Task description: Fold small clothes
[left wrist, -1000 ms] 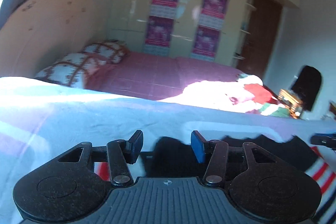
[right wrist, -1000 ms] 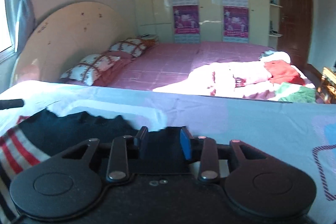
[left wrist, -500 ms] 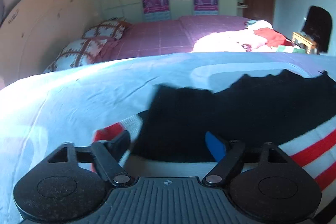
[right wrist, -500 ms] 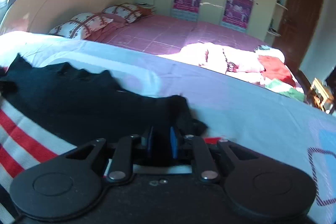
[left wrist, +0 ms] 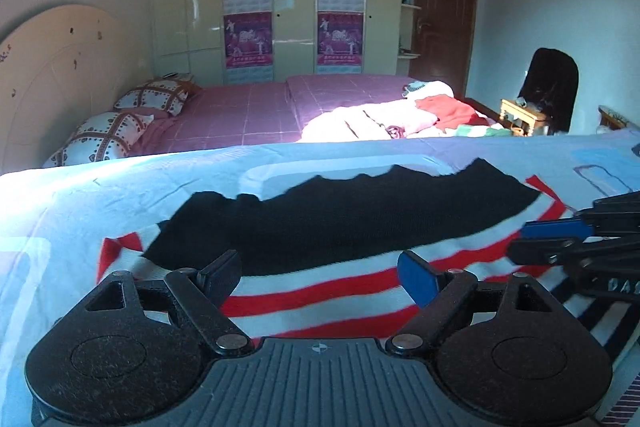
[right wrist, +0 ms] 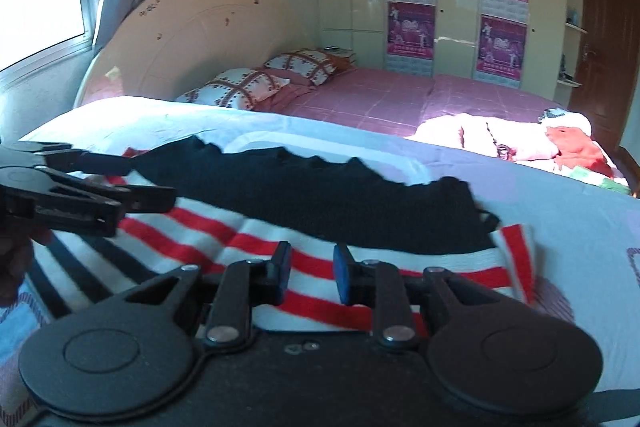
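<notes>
A small knit garment (left wrist: pixel 344 227), black at its far part with red, white and dark stripes nearer me, lies spread flat on the light blue sheet (left wrist: pixel 120 195). It also shows in the right wrist view (right wrist: pixel 320 203). My left gripper (left wrist: pixel 320 273) is open and empty, raised just above the striped part. My right gripper (right wrist: pixel 310 269) is open with a narrower gap and empty, above the striped part near the garment's right end. Each gripper shows at the edge of the other's view.
Beyond the sheet is a bed with a pink cover (left wrist: pixel 248 111), two patterned pillows (left wrist: pixel 120 127) and a heap of clothes (left wrist: pixel 400 115) in sunlight. A wardrobe with posters (left wrist: pixel 292 7), a door (left wrist: pixel 444 15) and a small wooden table (left wrist: pixel 524 111) stand behind.
My right gripper was shut on the black edge and has opened and let it go. Both grippers have pulled back and risen; the garment now lies flat with the stripes nearest me.
</notes>
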`<state>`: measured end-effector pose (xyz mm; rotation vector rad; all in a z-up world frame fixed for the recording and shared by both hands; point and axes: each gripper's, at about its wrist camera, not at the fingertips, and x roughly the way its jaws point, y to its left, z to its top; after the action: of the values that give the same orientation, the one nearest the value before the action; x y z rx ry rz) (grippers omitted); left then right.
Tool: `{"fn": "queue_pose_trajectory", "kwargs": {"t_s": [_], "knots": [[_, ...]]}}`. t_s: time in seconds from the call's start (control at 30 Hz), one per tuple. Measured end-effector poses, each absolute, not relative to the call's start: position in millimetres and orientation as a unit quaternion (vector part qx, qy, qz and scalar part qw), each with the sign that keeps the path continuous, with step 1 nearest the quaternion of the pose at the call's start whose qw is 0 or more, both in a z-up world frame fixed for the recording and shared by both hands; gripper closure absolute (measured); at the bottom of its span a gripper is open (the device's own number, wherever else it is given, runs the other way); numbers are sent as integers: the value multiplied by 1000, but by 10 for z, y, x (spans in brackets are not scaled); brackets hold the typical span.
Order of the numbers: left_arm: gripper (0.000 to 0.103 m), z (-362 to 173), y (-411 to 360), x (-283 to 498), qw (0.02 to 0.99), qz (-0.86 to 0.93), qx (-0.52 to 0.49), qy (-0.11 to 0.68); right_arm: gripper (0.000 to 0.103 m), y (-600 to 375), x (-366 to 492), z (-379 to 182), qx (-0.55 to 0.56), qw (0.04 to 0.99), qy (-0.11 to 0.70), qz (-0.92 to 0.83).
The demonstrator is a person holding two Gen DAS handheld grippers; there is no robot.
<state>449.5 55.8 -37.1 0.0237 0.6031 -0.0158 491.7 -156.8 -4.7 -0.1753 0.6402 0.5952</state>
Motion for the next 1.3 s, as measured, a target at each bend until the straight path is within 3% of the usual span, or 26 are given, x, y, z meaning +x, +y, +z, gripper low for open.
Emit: {"fn": "queue_pose_trajectory", "kwargs": {"t_s": [0.1, 0.23, 0.43, 0.7, 0.87, 1.3], "knots": [[18, -577, 396, 4509, 941, 1, 39, 336, 76, -1297, 4822, -147, -114, 890, 318, 305], [18, -610, 645, 4286, 942, 24, 35, 332, 74, -1322, 4813, -257, -158, 893, 326, 268], [18, -574, 1331, 3883, 938, 70, -14, 338, 74, -1952, 4837, -209, -106, 913, 352, 177], [17, -484, 795, 3661, 945, 29, -6, 327, 75, -1262, 4156, -14, -69, 899, 320, 290], [17, -671, 785, 3544, 939, 33, 3, 342, 71, -957, 3999, -309, -145, 889, 333, 278], [17, -647, 1220, 3259, 936, 56, 3, 347, 73, -2161, 4031, -283, -163, 909, 340, 180]]}}
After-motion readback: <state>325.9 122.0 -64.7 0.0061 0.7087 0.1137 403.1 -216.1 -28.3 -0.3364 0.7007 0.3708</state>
